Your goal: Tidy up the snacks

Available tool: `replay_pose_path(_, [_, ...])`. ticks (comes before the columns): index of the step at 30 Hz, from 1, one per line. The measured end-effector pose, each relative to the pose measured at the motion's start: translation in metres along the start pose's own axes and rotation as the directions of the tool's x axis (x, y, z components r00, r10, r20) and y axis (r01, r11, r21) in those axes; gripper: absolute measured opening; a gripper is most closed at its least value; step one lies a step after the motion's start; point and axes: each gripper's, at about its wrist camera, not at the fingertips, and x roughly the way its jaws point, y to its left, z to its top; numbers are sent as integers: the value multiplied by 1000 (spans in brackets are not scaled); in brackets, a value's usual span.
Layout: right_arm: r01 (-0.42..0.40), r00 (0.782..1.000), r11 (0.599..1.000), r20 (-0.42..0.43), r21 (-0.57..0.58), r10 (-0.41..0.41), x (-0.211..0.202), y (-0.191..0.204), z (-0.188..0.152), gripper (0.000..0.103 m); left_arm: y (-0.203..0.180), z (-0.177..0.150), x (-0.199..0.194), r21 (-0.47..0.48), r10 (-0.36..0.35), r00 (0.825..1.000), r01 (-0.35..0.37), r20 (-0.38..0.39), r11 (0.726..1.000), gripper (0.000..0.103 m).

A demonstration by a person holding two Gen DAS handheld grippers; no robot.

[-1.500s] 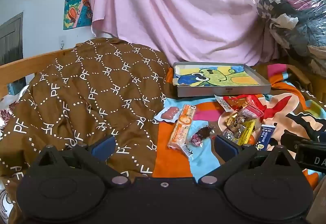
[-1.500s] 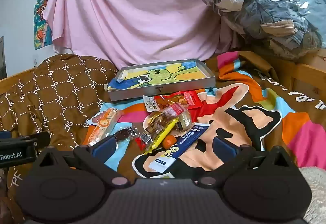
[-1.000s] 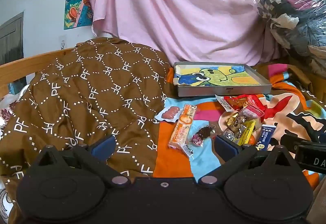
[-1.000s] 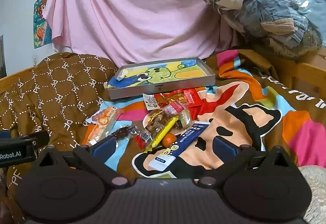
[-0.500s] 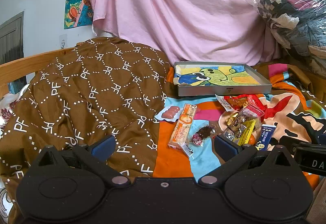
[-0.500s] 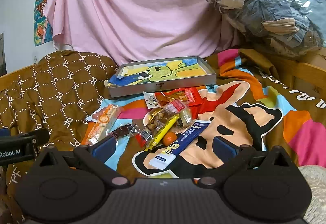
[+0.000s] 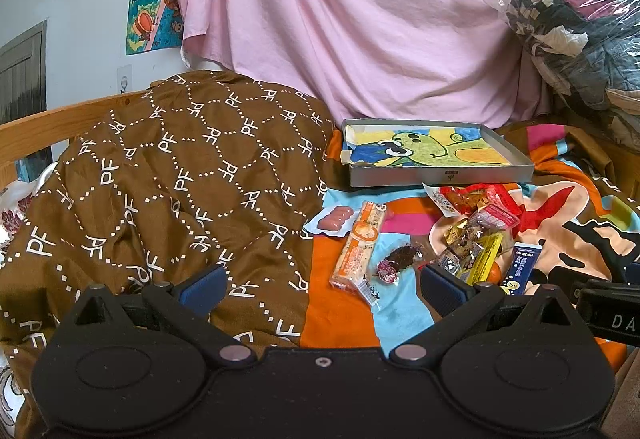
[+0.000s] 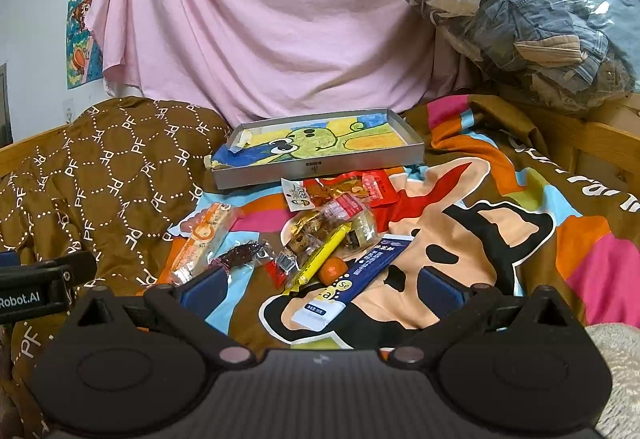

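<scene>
A pile of snacks lies on the colourful bedsheet: a long orange bar, a dark candy, a yellow stick, a blue-white box, red packets. Behind them sits a shallow grey tray with a cartoon picture inside. My left gripper is open and empty, hovering short of the orange bar. My right gripper is open and empty, just short of the blue-white box.
A brown patterned quilt is heaped at the left. A pink sheet hangs behind. A clear bag of clothes sits at the back right. A wooden bed rail runs along the right.
Both grippers have drifted slightly; the scene has shifted only a little. Nothing was picked up and both stay open.
</scene>
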Motion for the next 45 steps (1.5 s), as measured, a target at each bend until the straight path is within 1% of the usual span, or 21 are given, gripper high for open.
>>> replay_pose_path(12, [0, 1000, 1000, -4, -2, 0, 0, 0, 2, 103, 0, 0, 0, -1, -1, 1000, 1, -4, 1000, 102])
replay_pose_path(19, [1, 1000, 1000, -11, 0, -1, 2, -1, -3, 103, 2, -5, 2, -6, 0, 1000, 0, -18, 1000, 102])
replay_pose_path(24, [8, 999, 1000, -31, -5, -8, 4, 1, -1, 103, 1, -5, 5, -5, 7, 999, -7, -37, 1000, 102])
replay_pose_path(30, [30, 996, 999, -80, -19, -32, 10, 2, 0, 103, 1, -5, 11, -2, 21, 997, -21, -77, 1000, 102])
replay_pose_path(35, [49, 989, 999, -140, -18, -51, 20, 2, 2, 103, 2, -6, 20, -11, 29, 993, -30, -116, 999, 102])
replay_pose_path(41, [46, 977, 999, -206, 1, -44, 32, -1, 4, 103, 2, -3, 37, -7, 37, 988, -38, -151, 999, 102])
replay_pose_path(45, [41, 967, 998, -253, 39, -30, 42, -6, 7, 103, -1, 2, 50, 0, 32, 985, -32, -167, 999, 102])
